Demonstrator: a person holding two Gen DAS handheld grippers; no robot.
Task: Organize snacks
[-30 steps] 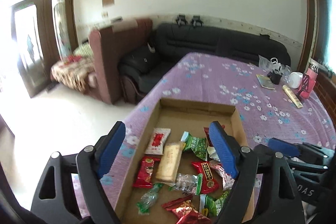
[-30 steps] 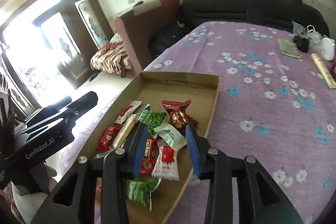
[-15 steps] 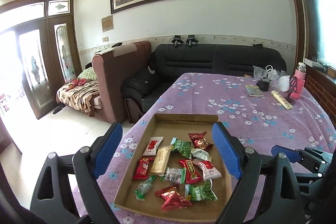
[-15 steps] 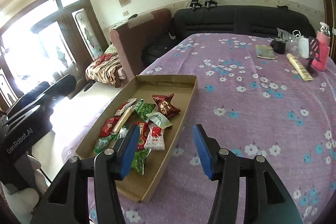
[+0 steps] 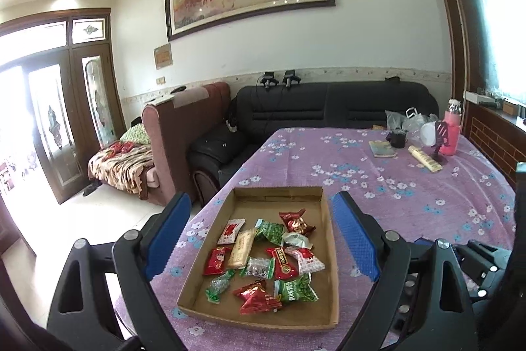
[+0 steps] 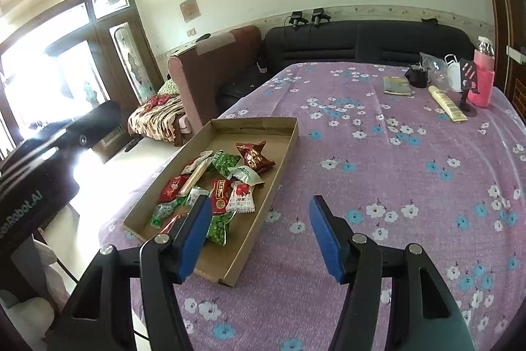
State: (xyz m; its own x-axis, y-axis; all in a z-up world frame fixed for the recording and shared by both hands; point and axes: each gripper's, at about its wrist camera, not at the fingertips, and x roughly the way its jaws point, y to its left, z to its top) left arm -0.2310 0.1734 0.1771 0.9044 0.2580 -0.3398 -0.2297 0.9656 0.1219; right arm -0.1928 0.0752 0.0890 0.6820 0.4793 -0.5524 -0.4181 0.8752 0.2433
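Note:
A shallow cardboard tray (image 5: 332,252) lies on the purple flowered tablecloth (image 5: 378,186) near the table's left edge. It holds several wrapped snacks: a red packet (image 5: 297,222), a green pea packet (image 5: 294,287) and a beige bar (image 5: 241,247). My left gripper (image 5: 260,197) hangs open and empty above the tray's near end. My right gripper (image 6: 261,201) is to the right of the tray (image 6: 286,153), over its near corner, and its jaws are opening with nothing between them. The red packet (image 6: 254,157) lies toward the tray's far end.
At the table's far right stand a pink bottle (image 5: 452,127), a black cup (image 5: 397,138), a cream tube (image 5: 424,158), a booklet (image 5: 383,150) and a plastic bag. A black sofa (image 5: 328,107) is beyond the table. The floor drops away left of the tray.
Both grippers have drawn back from the tray and risen, so the whole tray now shows. The right jaws, close around packets in the tray before, have spread and hold nothing.

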